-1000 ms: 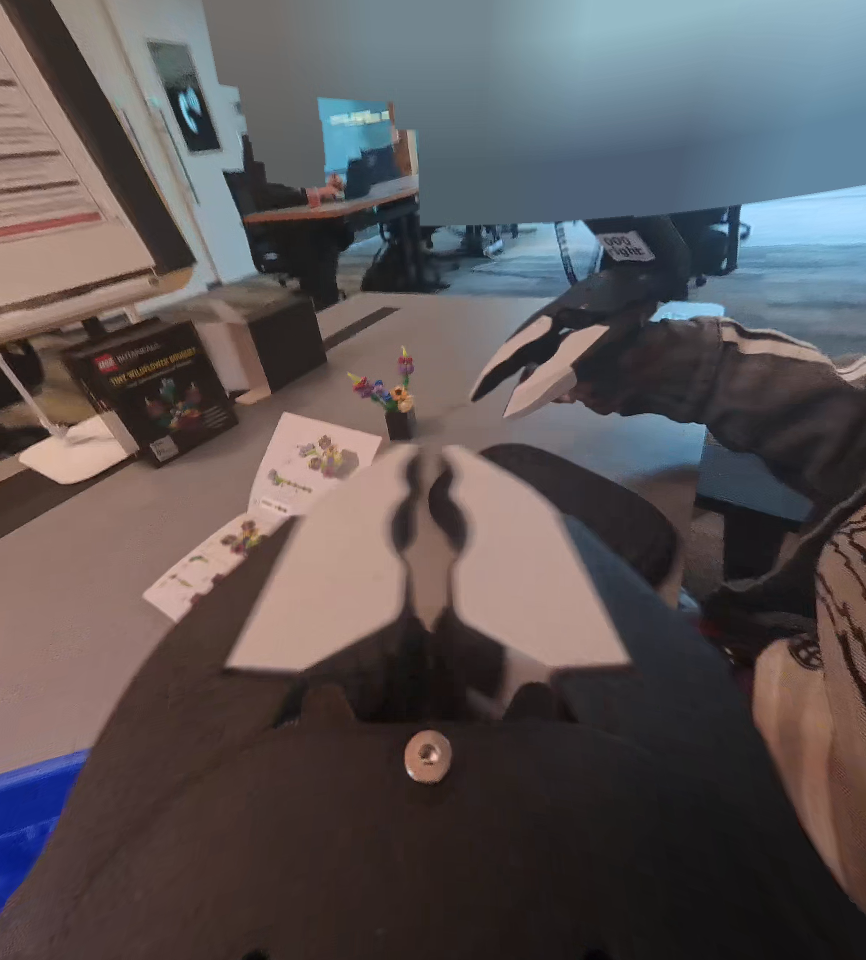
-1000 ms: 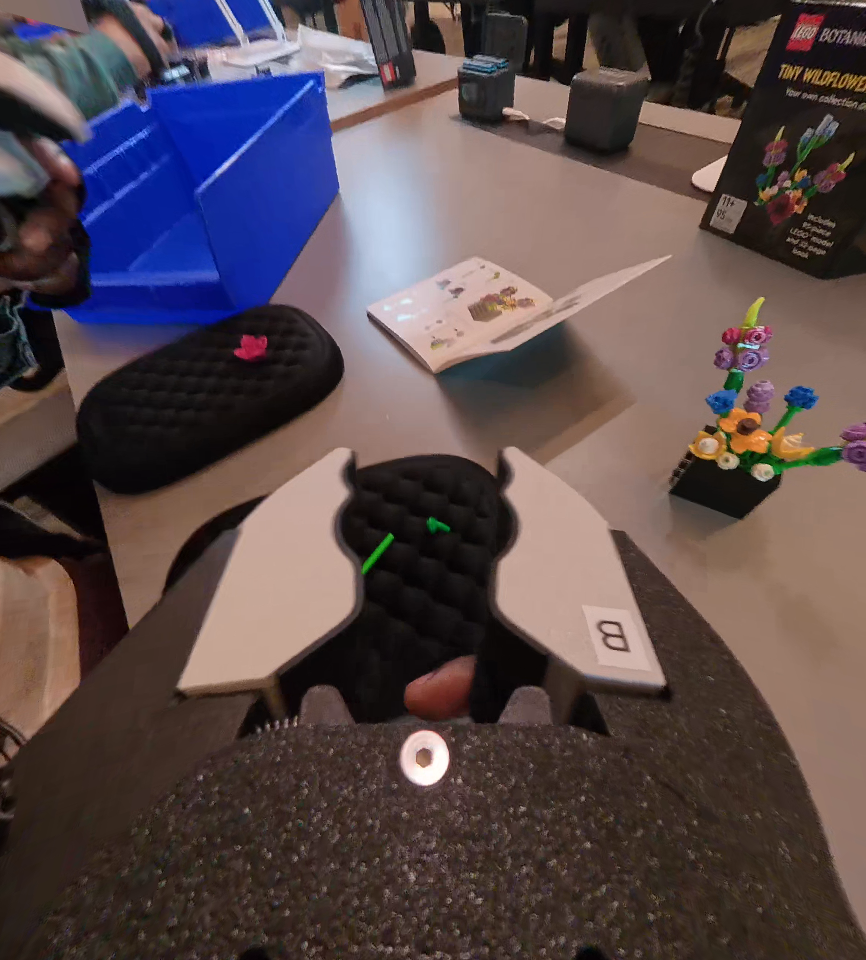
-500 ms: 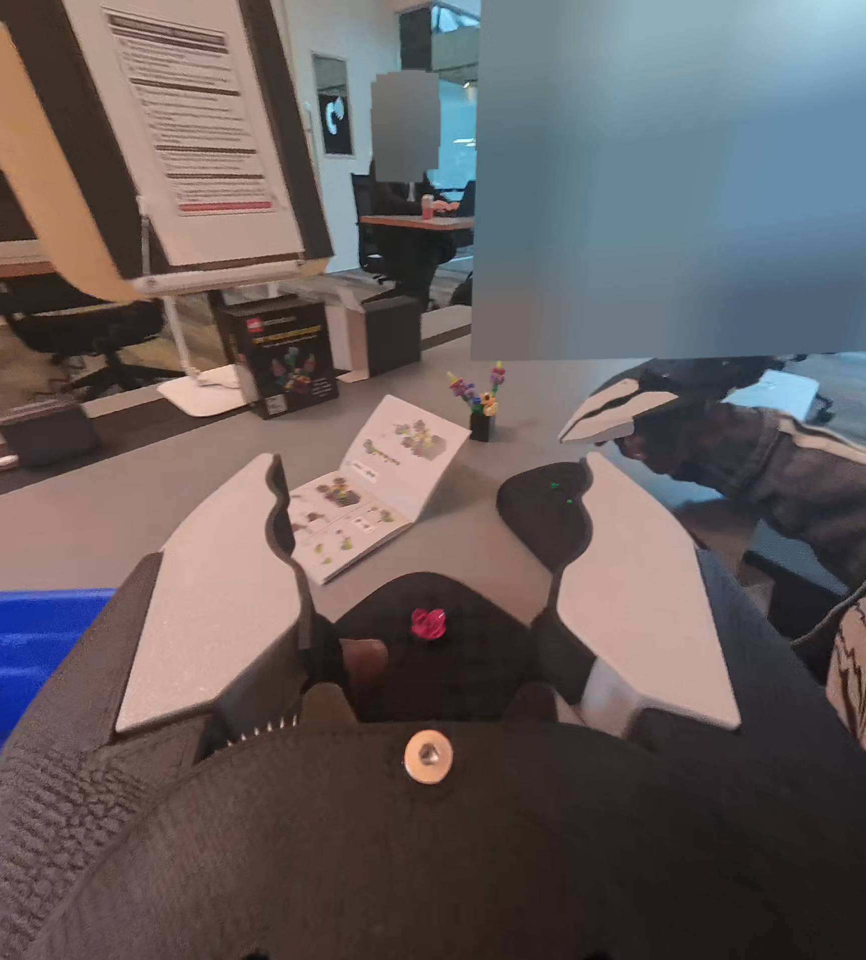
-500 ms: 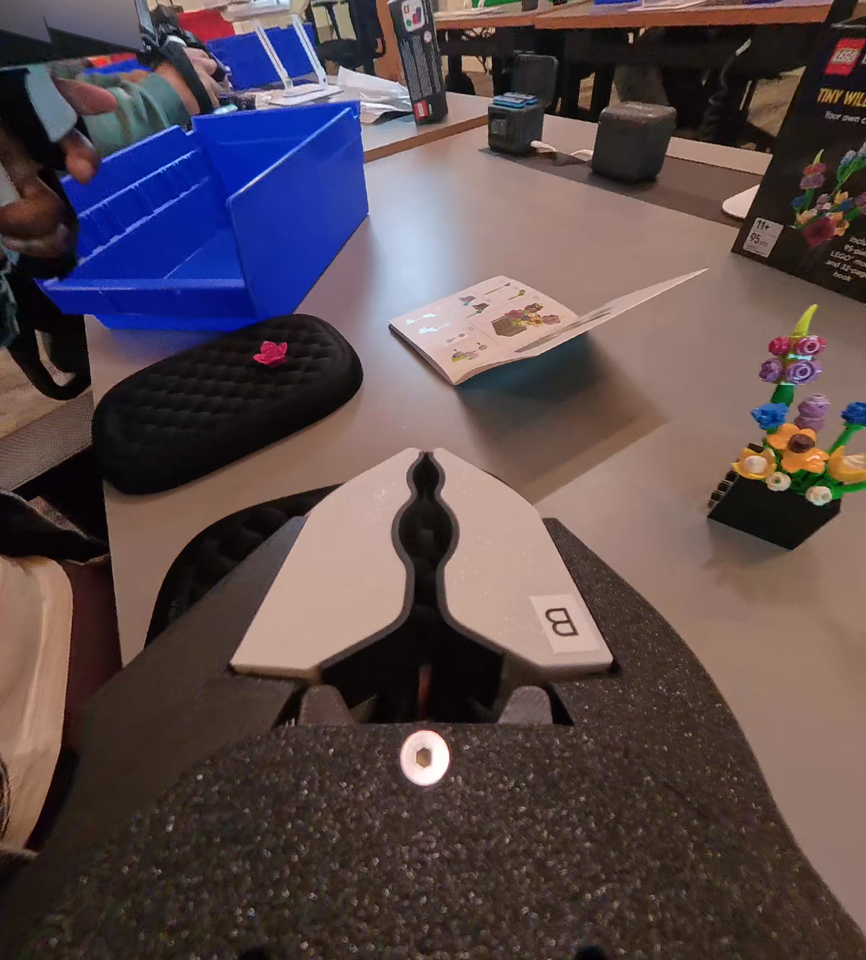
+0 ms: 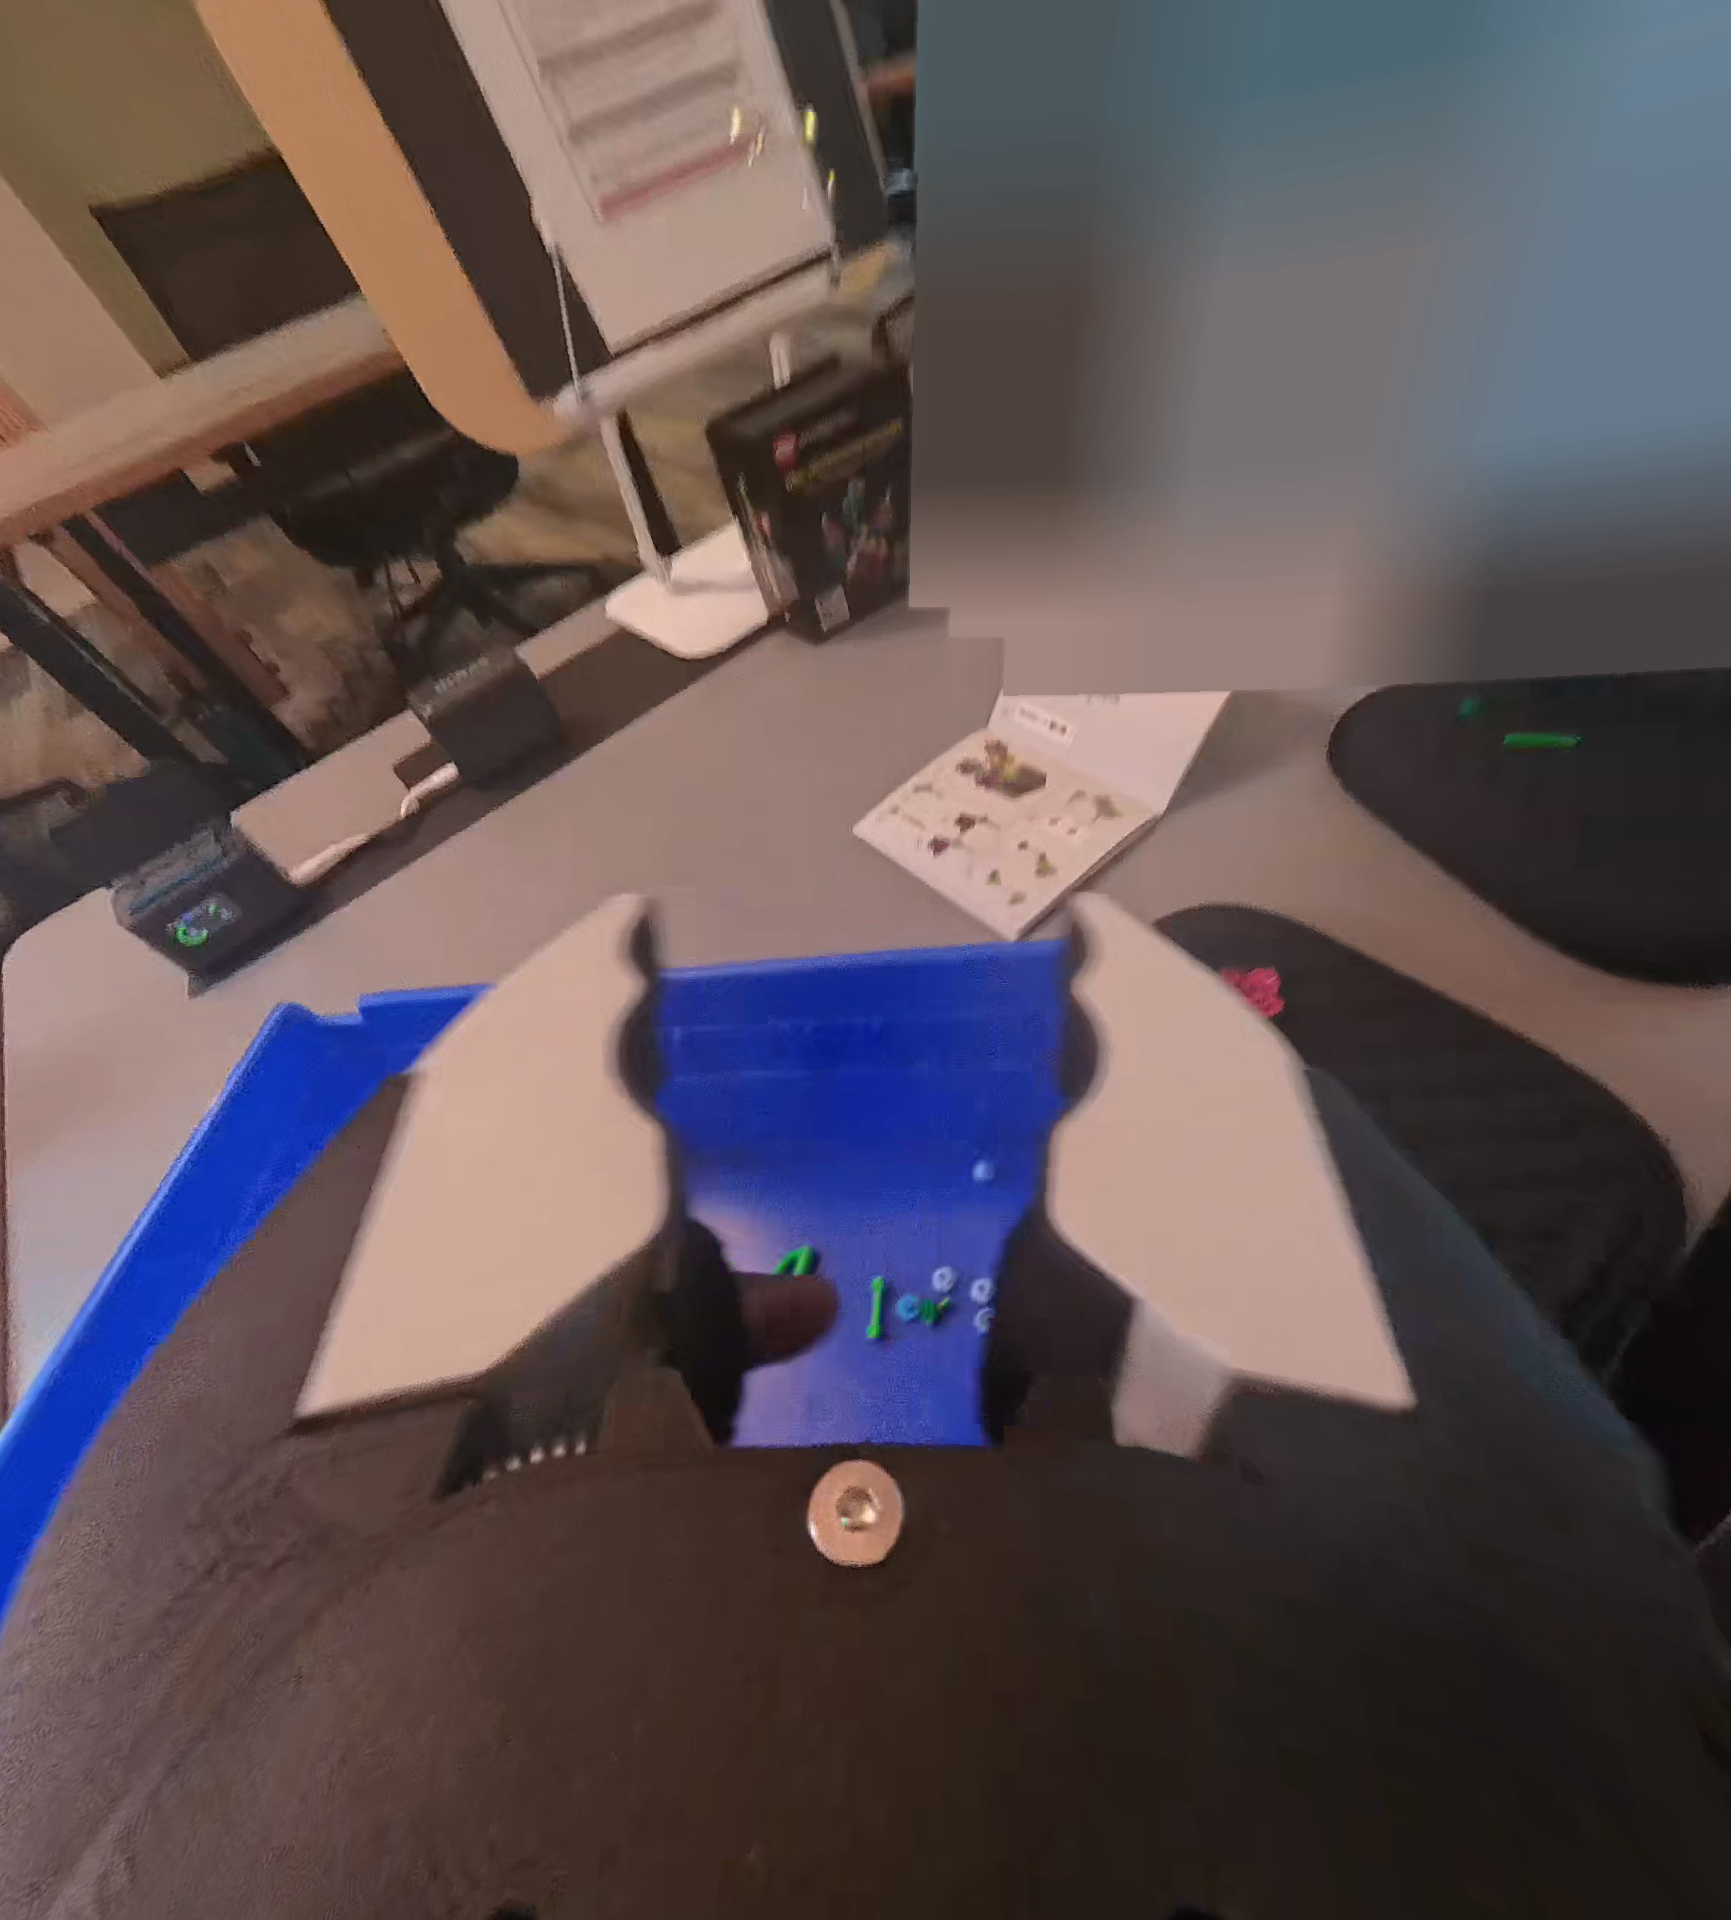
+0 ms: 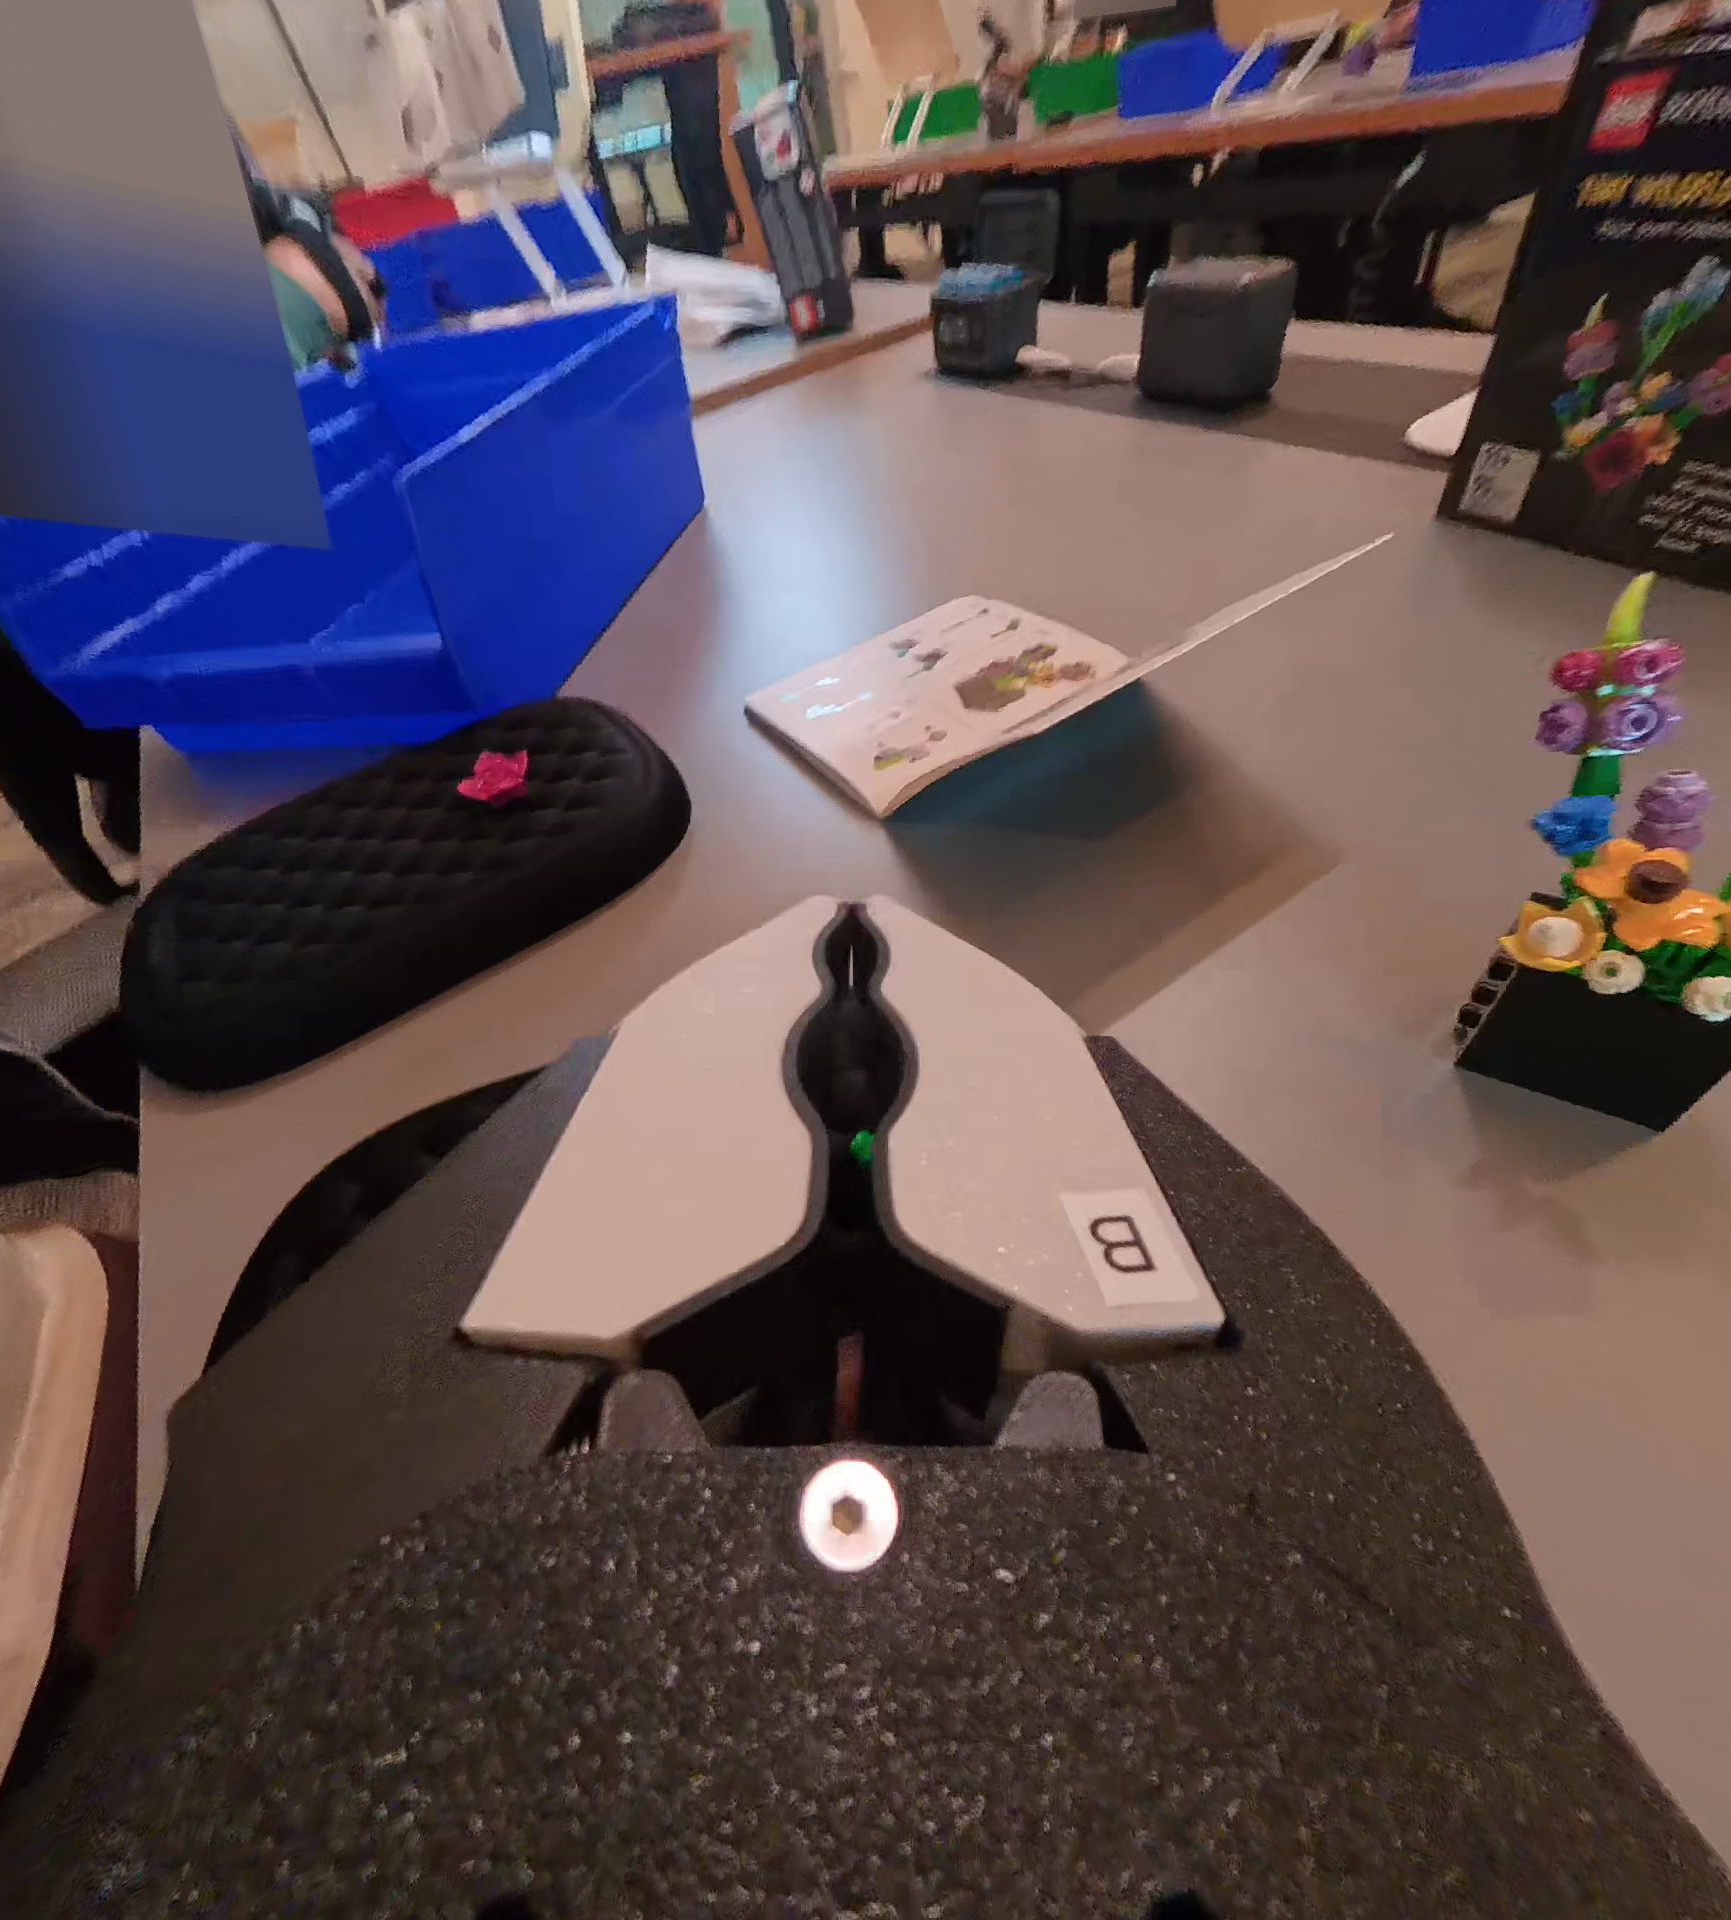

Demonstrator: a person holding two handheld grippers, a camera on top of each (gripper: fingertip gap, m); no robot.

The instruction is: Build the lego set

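Note:
My left gripper [image 5: 856,956] is open and empty above the blue bin [image 5: 840,1023]. Several small pieces lie on the bin floor, among them a green stem [image 5: 874,1307]. My right gripper [image 6: 850,912] is shut above a black pad [image 6: 321,1195]. A green speck [image 6: 861,1145] shows in the slit between its fingers; I cannot tell whether it is gripped. The flower bouquet [image 6: 1650,883] stands in a black base to the right. A pink flower piece [image 6: 494,777] lies on another black pad [image 6: 373,894]. Green pieces [image 5: 1541,740] lie on the right pad in the left wrist view.
An open instruction booklet [image 6: 944,696] lies mid-table between the bin [image 6: 549,499] and the bouquet. The set's black box [image 6: 1671,312] stands at the back right. Two small dark cubes [image 6: 1214,327] sit at the far edge. The person's sleeve fills the left edge. My right gripper's tips are some 12 cm from the flower bouquet [image 6: 1650,883]. The pink flower piece [image 6: 494,777] is about 20 cm from both grippers' fingertips.
My left gripper opened, then swung left from the pink-flower pad to above the blue bin. My right gripper closed above its pad and has stayed shut, shifting slightly.

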